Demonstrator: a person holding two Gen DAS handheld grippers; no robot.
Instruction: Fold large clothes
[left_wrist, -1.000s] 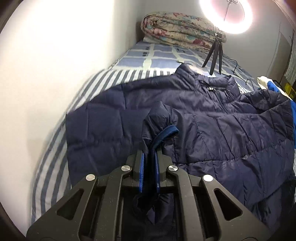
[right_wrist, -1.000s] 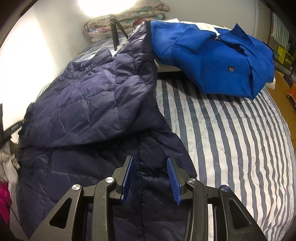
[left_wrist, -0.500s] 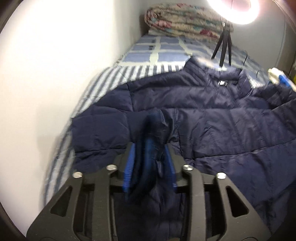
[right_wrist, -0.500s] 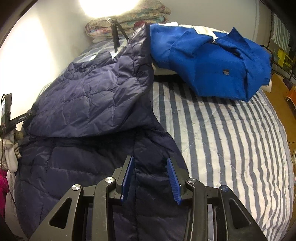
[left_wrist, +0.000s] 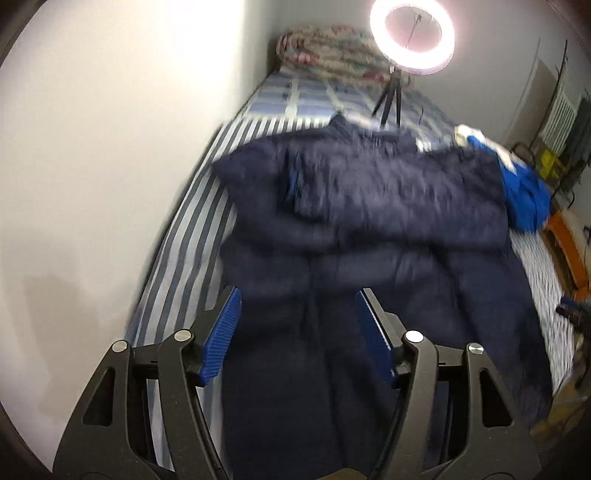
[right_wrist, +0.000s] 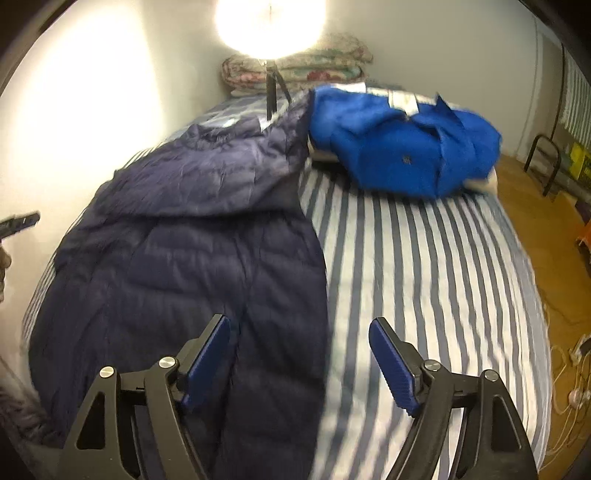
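A dark navy puffer jacket (left_wrist: 369, 229) lies on the striped bed, its sleeves folded across its upper body; it also shows in the right wrist view (right_wrist: 192, 236). My left gripper (left_wrist: 298, 317) is open and empty, raised above the jacket's lower half. My right gripper (right_wrist: 300, 349) is open and empty, above the jacket's right edge and the bare sheet. The left view is motion-blurred.
A bright blue garment (right_wrist: 402, 147) lies piled at the bed's far right. A ring light on a small tripod (left_wrist: 412, 37) and a folded floral quilt (left_wrist: 325, 51) stand at the head. A white wall (left_wrist: 110, 147) runs along the left. Wooden floor (right_wrist: 546, 221) lies to the right.
My left gripper let go of the sleeve cuff, opened wide and pulled back and up. My right gripper opened wider and also drew back. The sleeve now lies across the jacket.
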